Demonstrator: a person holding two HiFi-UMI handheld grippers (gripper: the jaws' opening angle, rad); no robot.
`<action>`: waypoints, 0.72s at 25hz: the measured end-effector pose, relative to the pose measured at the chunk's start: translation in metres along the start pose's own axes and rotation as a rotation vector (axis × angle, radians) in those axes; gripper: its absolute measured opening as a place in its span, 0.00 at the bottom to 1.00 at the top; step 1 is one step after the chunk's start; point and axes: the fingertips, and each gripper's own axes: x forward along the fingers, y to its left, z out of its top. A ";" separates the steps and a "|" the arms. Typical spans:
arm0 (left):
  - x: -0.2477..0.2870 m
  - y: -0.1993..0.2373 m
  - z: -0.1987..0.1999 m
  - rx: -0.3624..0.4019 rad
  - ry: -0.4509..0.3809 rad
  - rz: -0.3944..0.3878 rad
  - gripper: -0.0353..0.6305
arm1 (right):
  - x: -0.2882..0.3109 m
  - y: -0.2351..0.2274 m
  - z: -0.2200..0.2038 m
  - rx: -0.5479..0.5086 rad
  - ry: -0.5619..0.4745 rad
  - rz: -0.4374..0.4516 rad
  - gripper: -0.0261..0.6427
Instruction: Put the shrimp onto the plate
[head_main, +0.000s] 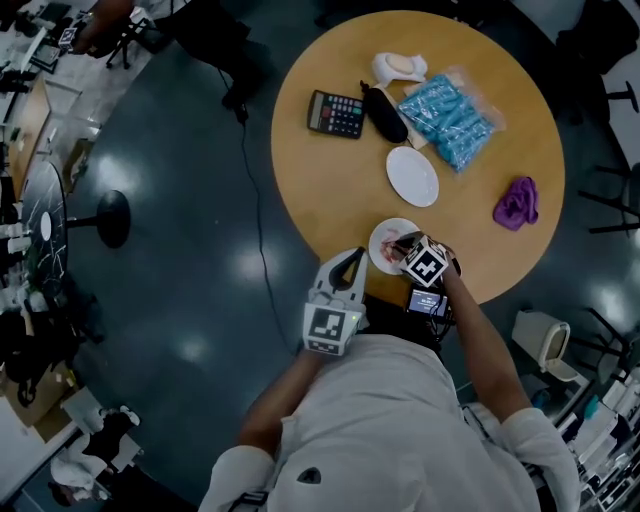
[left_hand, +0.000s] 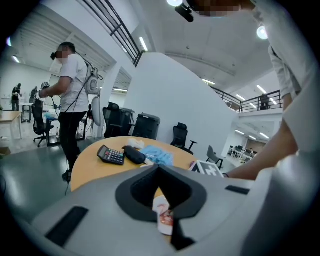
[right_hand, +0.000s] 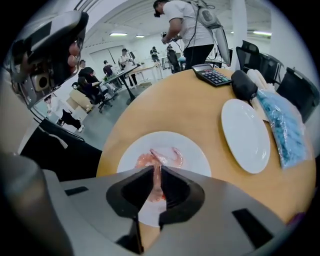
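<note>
Shrimp (right_hand: 156, 184) pinched in right tool (right_hand: 157, 169), angled down over near plate (right_hand: 201, 156); left tool (left_hand: 159, 167) closed.

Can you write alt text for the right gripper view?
The gripper's fingers pinch a pink shrimp over a white plate holding more shrimp. An empty plate lies to the right on a round wooden table.

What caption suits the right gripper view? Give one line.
Hand-held gripper pinching a shrimp over the near plate, beside an empty second plate.
</note>
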 end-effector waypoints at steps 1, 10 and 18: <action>-0.002 -0.001 0.000 0.002 0.000 -0.001 0.06 | 0.001 0.001 0.001 -0.008 0.002 0.002 0.12; -0.013 -0.002 0.002 0.011 -0.019 -0.005 0.06 | 0.001 0.000 0.004 -0.013 0.014 -0.043 0.13; -0.019 -0.003 0.009 0.017 -0.038 -0.015 0.06 | -0.044 -0.010 0.018 0.040 -0.131 -0.123 0.16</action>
